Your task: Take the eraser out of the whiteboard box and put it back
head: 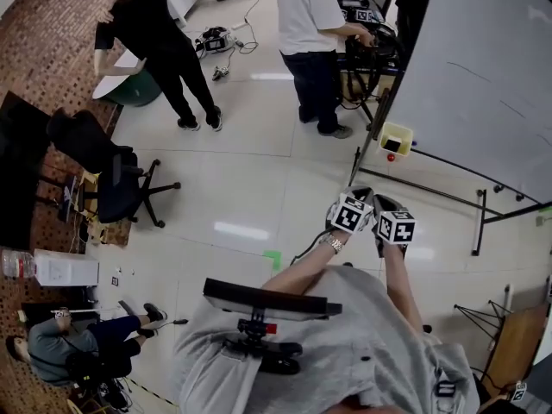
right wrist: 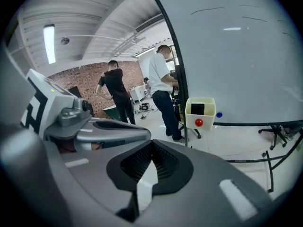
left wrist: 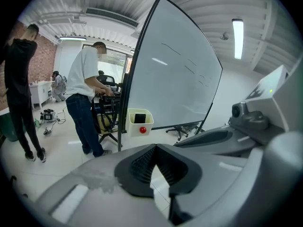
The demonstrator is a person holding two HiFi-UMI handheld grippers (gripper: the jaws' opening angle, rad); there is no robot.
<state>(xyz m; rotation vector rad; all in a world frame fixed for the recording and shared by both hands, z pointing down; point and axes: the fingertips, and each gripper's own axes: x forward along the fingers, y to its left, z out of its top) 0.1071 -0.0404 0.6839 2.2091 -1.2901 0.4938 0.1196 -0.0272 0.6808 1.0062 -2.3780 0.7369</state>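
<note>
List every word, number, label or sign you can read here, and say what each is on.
No legible words or numbers in any view.
Left cube, right cube: black-and-white square markers, patterns only, no text.
Whiteboard: faint pen strokes, not readable as writing.
Box: no print visible.

a person in black (head: 157, 33) stands by a brick wall (head: 52, 50) while another in a white shirt (head: 309, 11) works beside them; a black office chair (head: 108, 166) sits on pale floor tiles (head: 241, 171).
</note>
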